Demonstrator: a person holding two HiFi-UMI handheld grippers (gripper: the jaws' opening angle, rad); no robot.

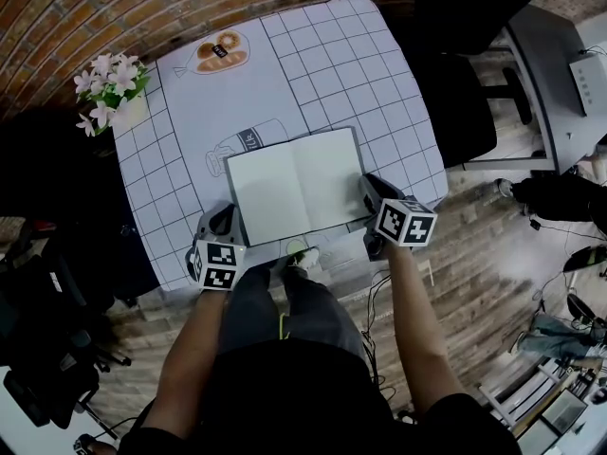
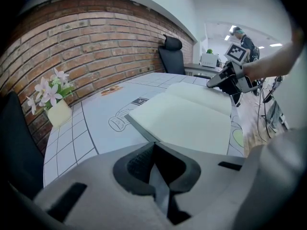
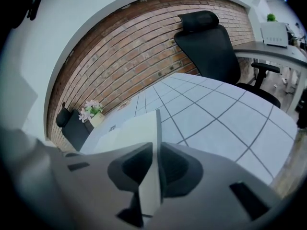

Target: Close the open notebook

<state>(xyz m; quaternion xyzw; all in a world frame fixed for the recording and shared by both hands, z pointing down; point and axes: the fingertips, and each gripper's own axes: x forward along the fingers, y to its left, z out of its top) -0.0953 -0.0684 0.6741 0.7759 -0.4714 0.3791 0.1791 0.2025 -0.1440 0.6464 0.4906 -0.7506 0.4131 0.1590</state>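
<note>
The open notebook (image 1: 299,183) lies flat on the checked tablecloth (image 1: 322,55), blank pages up, near the table's front edge. My left gripper (image 1: 224,227) is at its near left corner. In the left gripper view the jaws (image 2: 153,145) are closed, with a thin grey sheet between them that seems to be the notebook's (image 2: 192,114) left cover edge. My right gripper (image 1: 372,190) is at the right edge. In the right gripper view it (image 3: 157,145) is shut on the thin right edge of the notebook (image 3: 134,128), which stands up between the pads.
A pot of pink flowers (image 1: 114,88) stands at the table's far left corner. A black office chair (image 1: 455,93) sits right of the table, with a grey desk (image 1: 560,74) beyond it. Bread (image 1: 220,53) and bottle (image 1: 248,142) drawings are printed on the cloth. A brick wall runs behind.
</note>
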